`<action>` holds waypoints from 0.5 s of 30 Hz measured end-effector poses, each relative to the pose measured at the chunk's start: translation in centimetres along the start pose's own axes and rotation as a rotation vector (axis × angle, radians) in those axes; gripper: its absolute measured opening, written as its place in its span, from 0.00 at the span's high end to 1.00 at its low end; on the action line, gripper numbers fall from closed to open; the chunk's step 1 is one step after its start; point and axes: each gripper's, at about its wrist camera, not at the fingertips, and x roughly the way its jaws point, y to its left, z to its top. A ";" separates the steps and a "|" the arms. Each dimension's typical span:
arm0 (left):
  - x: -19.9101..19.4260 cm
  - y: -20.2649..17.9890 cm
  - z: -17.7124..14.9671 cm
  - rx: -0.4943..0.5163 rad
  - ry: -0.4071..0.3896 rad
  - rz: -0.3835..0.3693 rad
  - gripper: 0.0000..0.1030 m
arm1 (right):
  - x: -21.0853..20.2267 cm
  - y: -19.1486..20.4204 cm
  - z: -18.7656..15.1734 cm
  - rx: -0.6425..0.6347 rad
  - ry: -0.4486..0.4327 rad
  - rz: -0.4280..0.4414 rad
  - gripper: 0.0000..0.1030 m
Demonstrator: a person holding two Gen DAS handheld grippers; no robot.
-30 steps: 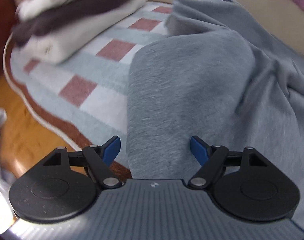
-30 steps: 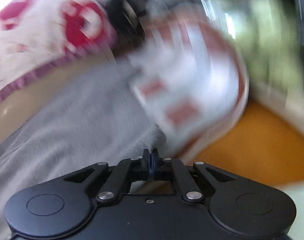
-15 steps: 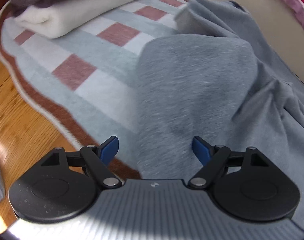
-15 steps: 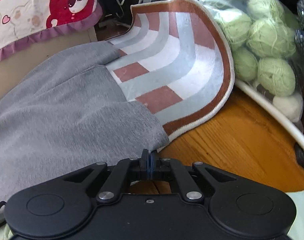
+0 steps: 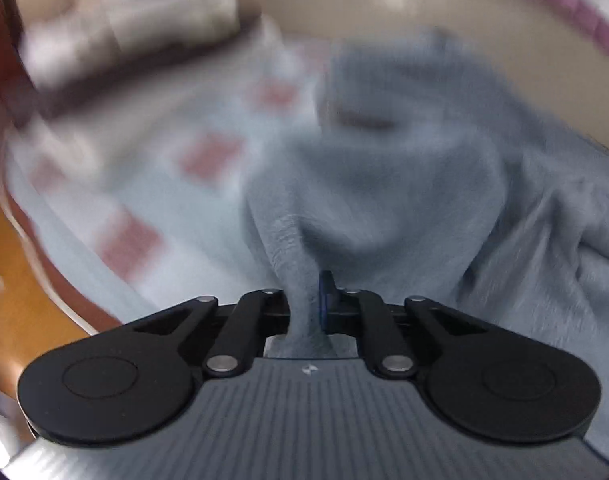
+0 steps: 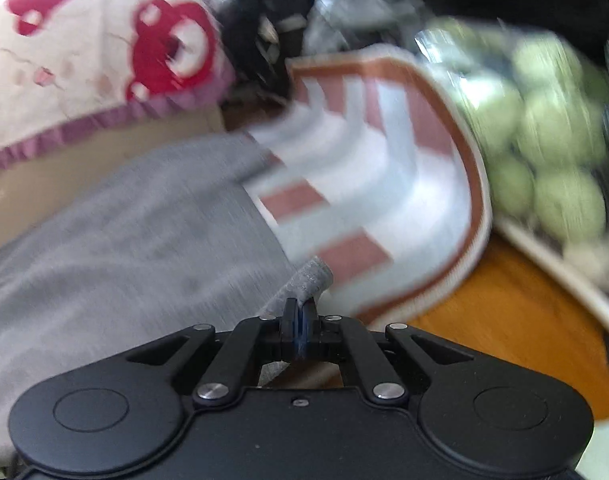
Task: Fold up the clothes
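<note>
Pinching a bunched fold of the grey garment [image 5: 404, 184], the left tongs [image 5: 310, 304] were pressed together on cloth that spread ahead and to their right. The right tongs [image 6: 300, 320] gripped a curled corner of it. A checked rug [image 6: 384, 184] lay beneath. Only the right view showed green yarn balls [image 6: 544, 152] ahead-right; only the left, blurred folded laundry [image 5: 124, 32] ahead-left.

Left gripper [image 5: 310, 300], right gripper [image 6: 300, 316] clamped.

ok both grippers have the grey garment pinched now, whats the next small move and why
Probably lift both ends together and pull the grey garment taut. The left gripper and right gripper are each shut on a bunched edge, and the cloth between lies rumpled on the checked rug.
</note>
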 end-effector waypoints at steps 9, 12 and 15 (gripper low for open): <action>-9.9 3.7 -1.5 0.006 -0.162 0.205 1.00 | -0.5 -3.0 -0.1 -0.020 0.063 0.011 0.99; -5.7 6.6 -3.8 -0.219 0.074 0.104 1.00 | 1.7 -2.5 -1.9 -0.069 0.127 -0.059 0.99; -3.0 7.7 -5.0 -0.356 0.173 0.034 0.97 | 3.4 -2.8 -2.3 -0.010 0.229 -0.155 0.90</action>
